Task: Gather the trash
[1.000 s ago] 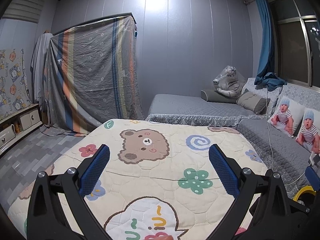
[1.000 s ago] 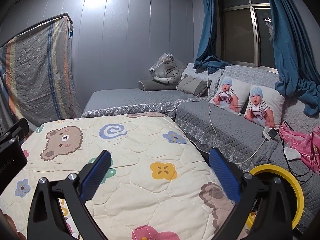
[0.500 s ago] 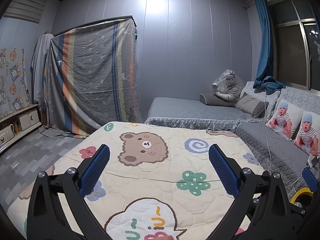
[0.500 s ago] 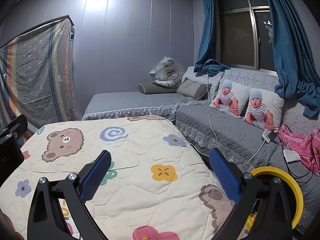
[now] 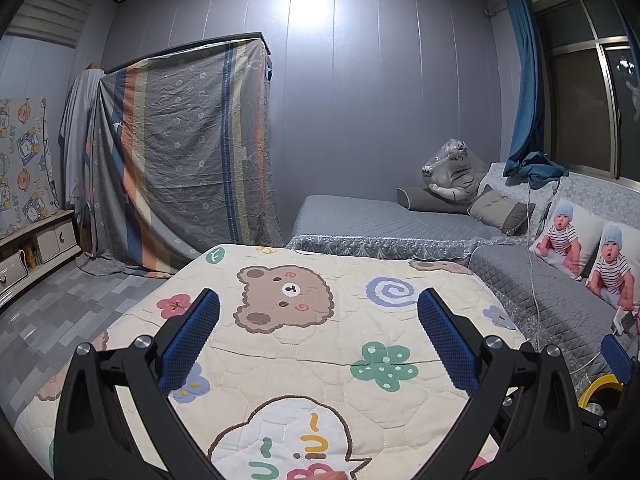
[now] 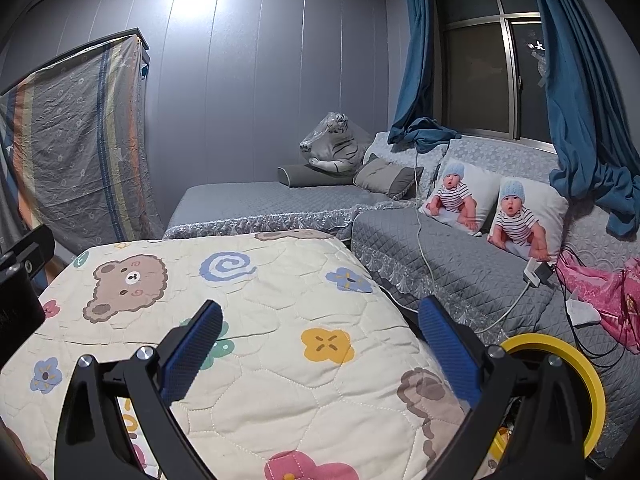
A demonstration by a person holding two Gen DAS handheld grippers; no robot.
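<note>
My left gripper [image 5: 318, 304] is open and empty, held above a cream quilted cover [image 5: 320, 344] printed with a bear, flowers and a spiral. My right gripper [image 6: 320, 312] is open and empty, over the right side of the same cover [image 6: 280, 320]. A round yellow bin rim [image 6: 576, 360] stands to the right of the cover, partly behind my right finger; its edge also shows in the left wrist view [image 5: 600, 382]. No trash item shows on the cover. The left gripper's body [image 6: 20, 280] shows at the left edge of the right wrist view.
A grey L-shaped sofa [image 6: 460, 256] runs along the back and right, with baby-print pillows [image 6: 516, 216], a wrapped tiger toy [image 6: 332, 148], a white charger and cable [image 6: 536, 272] and pink cloth [image 6: 600, 288]. A striped sheet [image 5: 180, 160] covers furniture at the left. A low cabinet [image 5: 36, 248] stands far left.
Both views have tilted up slightly, so the cover sits lower in frame. Both grippers stay open and empty.
</note>
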